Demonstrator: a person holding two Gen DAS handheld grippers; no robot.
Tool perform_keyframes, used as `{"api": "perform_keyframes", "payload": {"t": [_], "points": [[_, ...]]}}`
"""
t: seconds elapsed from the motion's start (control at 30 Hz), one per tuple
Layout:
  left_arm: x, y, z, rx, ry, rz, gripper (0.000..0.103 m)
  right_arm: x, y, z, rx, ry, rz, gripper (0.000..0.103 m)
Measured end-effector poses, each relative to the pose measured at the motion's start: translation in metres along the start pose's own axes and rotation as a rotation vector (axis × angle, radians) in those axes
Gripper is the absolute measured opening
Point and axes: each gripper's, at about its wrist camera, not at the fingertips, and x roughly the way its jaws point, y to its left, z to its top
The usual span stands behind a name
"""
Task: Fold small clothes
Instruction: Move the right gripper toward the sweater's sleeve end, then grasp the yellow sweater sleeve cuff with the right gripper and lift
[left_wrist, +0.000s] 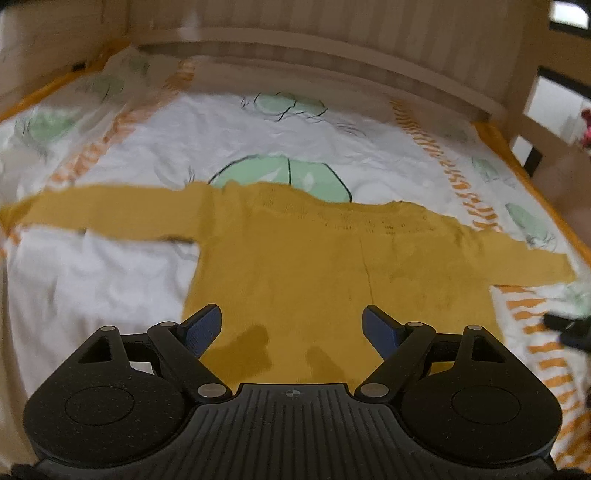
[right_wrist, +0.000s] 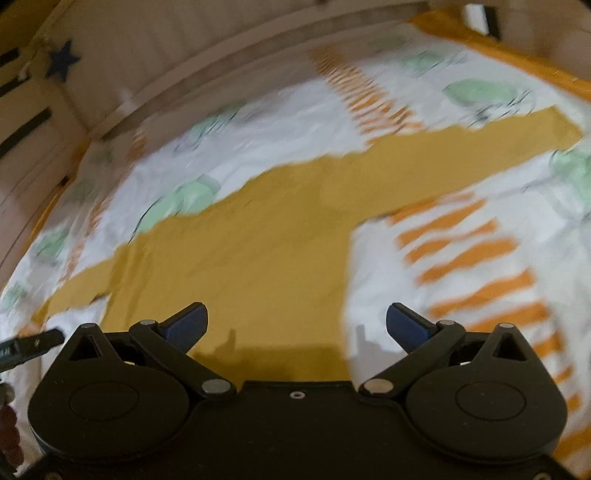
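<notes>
- The mustard-yellow knit sweater (left_wrist: 295, 266) lies flat on the printed bedsheet (left_wrist: 110, 266) with both sleeves spread; in the left wrist view the body fills the middle, one sleeve reaching toward 9 o'clock and the other toward 3 o'clock.
- The left gripper (left_wrist: 291, 328) hangs over the sweater's lower body with its jaws spread wide and nothing between them.
- The right gripper (right_wrist: 297, 325) is likewise wide open and empty, straddling the sweater's side edge at about 6 o'clock in its own view, with the right sleeve (right_wrist: 461, 147) running off toward 1 o'clock.
- Risk: a pinch at the hem may catch the bedsheet along with the knit, because the sheet is loose and wrinkled right under the fabric; the fold would then drag the bedding.
- Risk: grabbing only the top layer of the sweater would let the back layer stay behind and bunch.
- Risk: both views are smeared, so a fast approach could land the fingers off the edge they aim for, giving a skewed fold.
- Risk: the two grippers sit near each other at the hem and could knock together if both close in at once.
</notes>
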Motion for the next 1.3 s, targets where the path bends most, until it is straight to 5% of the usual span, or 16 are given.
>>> {"api": "perform_keyframes", "payload": {"t": [0.33, 0.73, 0.87, 1.1, 1.3], "points": [[0.067, -0.036, 0.039, 0.058, 0.007, 0.027, 0.083, 0.028, -0.101, 0.075, 0.094, -0.015, -0.083, 0.103], [0.132, -0.059, 0.041, 0.107, 0.071, 0.127, 0.083, 0.054, -0.220, 0.155, 0.050, -0.114, -0.403, 0.101], [0.147, -0.063, 0.029, 0.131, 0.115, 0.145, 0.083, 0.071, -0.250, 0.174, 0.057, -0.095, -0.474, 0.081], [0.154, -0.064, 0.013, 0.111, 0.102, 0.136, 0.085, 0.082, -0.279, 0.187, 0.055, -0.098, -0.534, 0.081], [0.155, -0.061, 0.007, 0.084, 0.078, 0.142, 0.097, 0.101, -0.298, 0.185, 0.087, -0.063, -0.534, 0.081]]}}
